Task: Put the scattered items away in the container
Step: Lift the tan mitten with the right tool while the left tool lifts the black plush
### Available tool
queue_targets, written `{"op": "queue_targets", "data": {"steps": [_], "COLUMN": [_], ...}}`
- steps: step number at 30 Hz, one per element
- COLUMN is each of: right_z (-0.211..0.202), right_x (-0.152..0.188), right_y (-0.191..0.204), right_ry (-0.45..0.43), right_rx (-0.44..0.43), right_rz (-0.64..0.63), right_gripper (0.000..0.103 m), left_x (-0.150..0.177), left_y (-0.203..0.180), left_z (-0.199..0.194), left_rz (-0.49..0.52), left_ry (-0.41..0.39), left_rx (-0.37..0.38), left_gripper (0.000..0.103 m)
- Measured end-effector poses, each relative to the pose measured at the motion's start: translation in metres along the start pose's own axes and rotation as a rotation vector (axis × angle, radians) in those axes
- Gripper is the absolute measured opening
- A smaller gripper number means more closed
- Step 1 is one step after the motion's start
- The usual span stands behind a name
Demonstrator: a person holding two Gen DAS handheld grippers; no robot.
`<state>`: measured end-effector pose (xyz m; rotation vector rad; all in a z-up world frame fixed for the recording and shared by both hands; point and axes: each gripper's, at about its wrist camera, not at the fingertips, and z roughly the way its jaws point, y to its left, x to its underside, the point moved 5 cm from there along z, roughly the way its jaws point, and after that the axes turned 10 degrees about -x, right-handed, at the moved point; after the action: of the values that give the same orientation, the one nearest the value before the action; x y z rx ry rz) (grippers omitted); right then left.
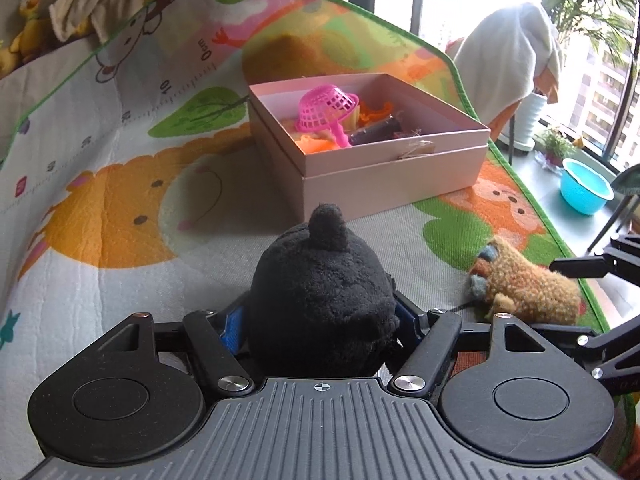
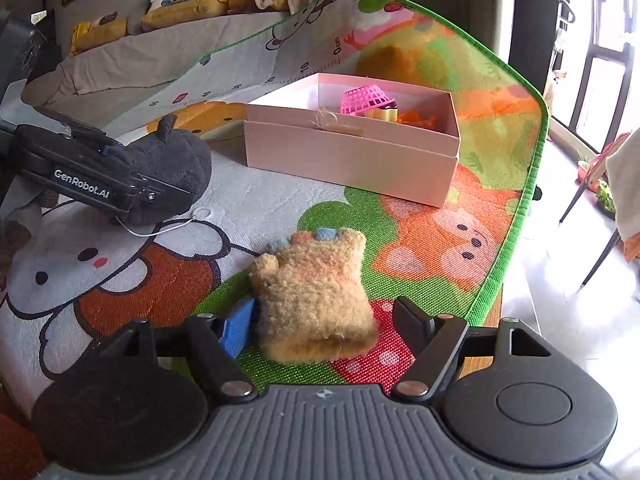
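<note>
My left gripper (image 1: 320,320) is shut on a black plush toy (image 1: 324,296), which fills the space between its jaws; it also shows in the right wrist view (image 2: 176,164), held just above the mat. A fuzzy tan glove (image 2: 316,300) lies on the mat between the open jaws of my right gripper (image 2: 324,320); the left blue pad touches its edge, the right finger stands apart. The glove also shows in the left wrist view (image 1: 528,284). The pink box (image 1: 384,160) (image 2: 352,152) stands further on and holds a pink plastic basket (image 1: 326,110) and other small toys.
A colourful play mat (image 1: 120,208) covers the surface; its green edge (image 2: 516,216) runs along the right, with floor beyond. A blue bowl (image 1: 584,188) and plants stand on the floor at right. Plush toys (image 2: 180,4) and cloth lie along the back.
</note>
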<state>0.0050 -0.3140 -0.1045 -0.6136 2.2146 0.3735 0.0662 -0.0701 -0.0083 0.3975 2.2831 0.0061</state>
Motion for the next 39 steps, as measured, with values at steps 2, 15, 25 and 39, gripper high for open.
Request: {"op": "queue_targets", "data": {"steps": [2, 15, 25, 39], "right_z": [0.000, 0.006, 0.006, -0.006], "right_x": [-0.001, -0.007, -0.009, -0.005], "right_y": [0.002, 0.006, 0.006, 0.017], "right_ry": [0.001, 0.022, 0.029, 0.059], "right_rx": [0.001, -0.063, -0.066, -0.062], "right_rz": [-0.017, -0.036, -0.018, -0.035], "right_gripper": [0.075, 0.058, 0.056, 0.051], "left_x": [0.004, 0.014, 0.025, 0.026], "left_y": [-0.001, -0.014, -0.016, -0.027], "left_z": [-0.007, -0.026, -0.009, -0.013], "left_rz": [0.022, 0.022, -0.020, -0.012], "left_ry": [0.011, 0.027, 0.075, 0.062], "left_rx": [0.022, 0.121, 0.115, 0.112], "left_gripper": [0.076, 0.086, 0.094, 0.075]}}
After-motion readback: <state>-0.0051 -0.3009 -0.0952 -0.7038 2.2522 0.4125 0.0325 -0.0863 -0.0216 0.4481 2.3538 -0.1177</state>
